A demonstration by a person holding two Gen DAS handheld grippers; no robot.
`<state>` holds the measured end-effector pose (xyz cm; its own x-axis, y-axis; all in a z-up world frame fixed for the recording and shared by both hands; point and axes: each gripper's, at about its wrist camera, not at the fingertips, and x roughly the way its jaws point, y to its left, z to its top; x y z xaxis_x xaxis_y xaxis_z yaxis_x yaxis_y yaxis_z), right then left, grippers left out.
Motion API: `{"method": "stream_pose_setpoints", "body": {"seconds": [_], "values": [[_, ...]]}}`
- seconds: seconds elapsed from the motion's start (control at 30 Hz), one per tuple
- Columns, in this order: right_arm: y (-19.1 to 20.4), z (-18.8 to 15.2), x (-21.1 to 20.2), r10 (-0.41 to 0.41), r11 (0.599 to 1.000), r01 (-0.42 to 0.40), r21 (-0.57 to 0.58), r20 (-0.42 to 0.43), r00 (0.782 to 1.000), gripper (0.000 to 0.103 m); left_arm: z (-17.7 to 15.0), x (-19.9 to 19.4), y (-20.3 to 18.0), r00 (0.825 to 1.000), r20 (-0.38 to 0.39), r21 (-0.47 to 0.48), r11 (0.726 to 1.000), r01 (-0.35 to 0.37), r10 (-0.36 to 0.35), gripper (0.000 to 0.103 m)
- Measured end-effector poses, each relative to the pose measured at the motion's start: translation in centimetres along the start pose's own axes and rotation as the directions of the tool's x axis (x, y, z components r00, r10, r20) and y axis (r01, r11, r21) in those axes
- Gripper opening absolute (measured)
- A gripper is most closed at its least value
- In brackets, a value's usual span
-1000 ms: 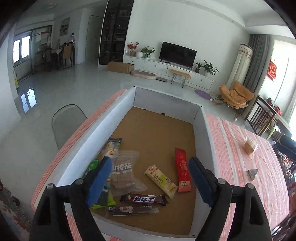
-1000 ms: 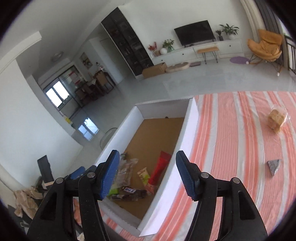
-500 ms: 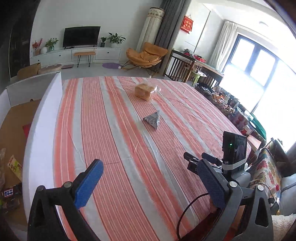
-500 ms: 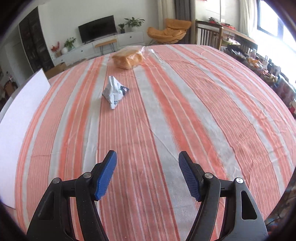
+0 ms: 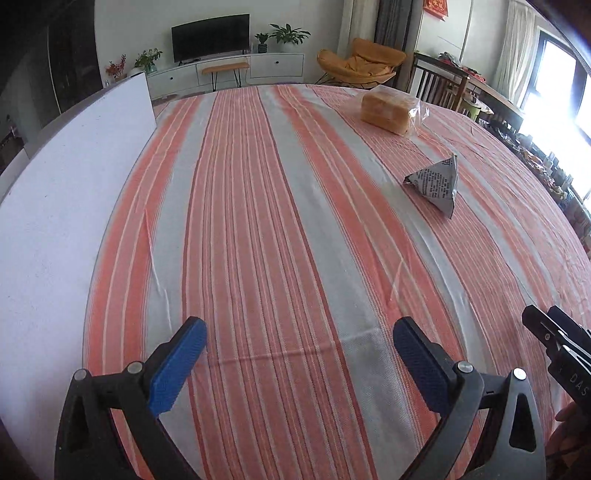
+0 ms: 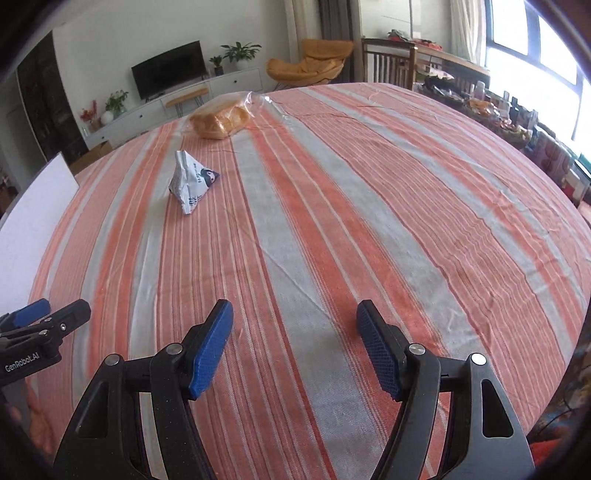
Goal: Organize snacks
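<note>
White box wall [image 5: 66,192] along left table edge. Bagged bread loaf [image 5: 388,110] far side; triangular snack packet [image 5: 437,184] nearer, both well apart from tongs, path clear. Left gripper [image 5: 299,347] jaws wide, just been opening, nothing between. Right gripper [image 6: 295,328] jaws apart, empty. Second ago both views faced box with snacks inside; now face table. Striped orange-grey tablecloth [image 6: 369,206]; living room, TV [image 5: 210,35], orange chair [image 5: 362,62] behind.
</note>
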<state>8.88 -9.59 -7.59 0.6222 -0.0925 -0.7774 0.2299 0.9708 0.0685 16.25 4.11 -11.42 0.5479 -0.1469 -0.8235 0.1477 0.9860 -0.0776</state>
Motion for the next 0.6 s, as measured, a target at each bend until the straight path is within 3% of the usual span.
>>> {"method": "stream_pose_setpoints", "body": {"seconds": [0.23,0.6], "values": [[-0.1,0.0,0.2,0.004,1.000,-0.004,-0.008,-0.001,1.000,0.075,-0.7,0.0,-1.2,0.999,0.022,0.077,0.996,-0.035,0.033,0.101],[0.6,-0.3,0.3,-0.008,0.999,0.007,-0.036,-0.006,1.000,0.079,-0.6,0.0,-1.2,0.999,0.017,0.075,0.997,-0.032,0.031,0.103]]}}
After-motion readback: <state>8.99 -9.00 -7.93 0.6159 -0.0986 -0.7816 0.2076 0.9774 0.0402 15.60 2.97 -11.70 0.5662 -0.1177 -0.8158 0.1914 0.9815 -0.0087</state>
